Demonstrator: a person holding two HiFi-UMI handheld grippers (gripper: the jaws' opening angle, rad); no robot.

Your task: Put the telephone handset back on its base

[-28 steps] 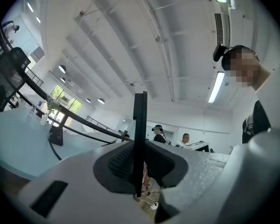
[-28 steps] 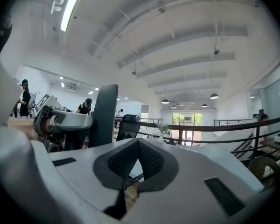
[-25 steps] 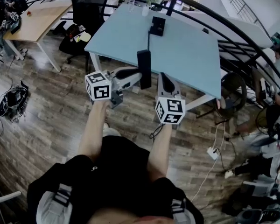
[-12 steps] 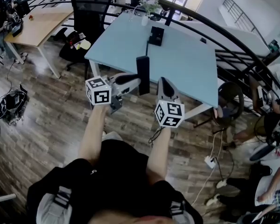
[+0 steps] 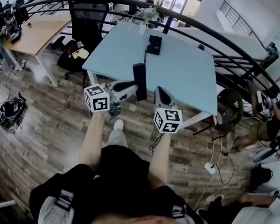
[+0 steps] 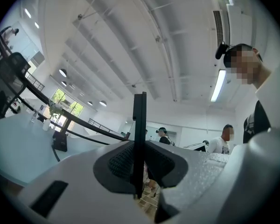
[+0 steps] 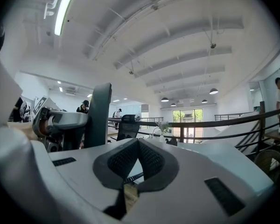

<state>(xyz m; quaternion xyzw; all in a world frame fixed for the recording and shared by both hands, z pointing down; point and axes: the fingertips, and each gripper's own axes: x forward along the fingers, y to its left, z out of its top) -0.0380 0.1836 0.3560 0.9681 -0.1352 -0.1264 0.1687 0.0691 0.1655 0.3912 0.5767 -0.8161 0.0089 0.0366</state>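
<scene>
My left gripper [image 5: 134, 84] is shut on the black telephone handset [image 5: 140, 81], which stands upright just off the near edge of the light blue table [image 5: 186, 71]. In the left gripper view the handset [image 6: 139, 134] shows edge-on, clamped between the jaws. The black base [image 5: 154, 45] sits near the table's far edge, and a dark cord [image 5: 146, 57] runs from it toward the handset. The base [image 6: 60, 143] also shows small at the left in the left gripper view. My right gripper [image 5: 159, 89] is beside the handset on its right, shut and holding nothing. From that gripper's view the handset [image 7: 99, 113] stands to its left.
A potted plant in a white vase [image 5: 147, 17] stands behind the base. A black office chair [image 5: 87, 20] is at the table's far left and a wooden desk [image 5: 35, 24] further left. A curved black railing [image 5: 224, 36] runs past the table. Cables and a power strip [image 5: 210, 167] lie on the wooden floor.
Both grippers and the handset have shifted slightly down and left in the head view. A shoe now shows on the floor below the left gripper. The grip is unchanged.
</scene>
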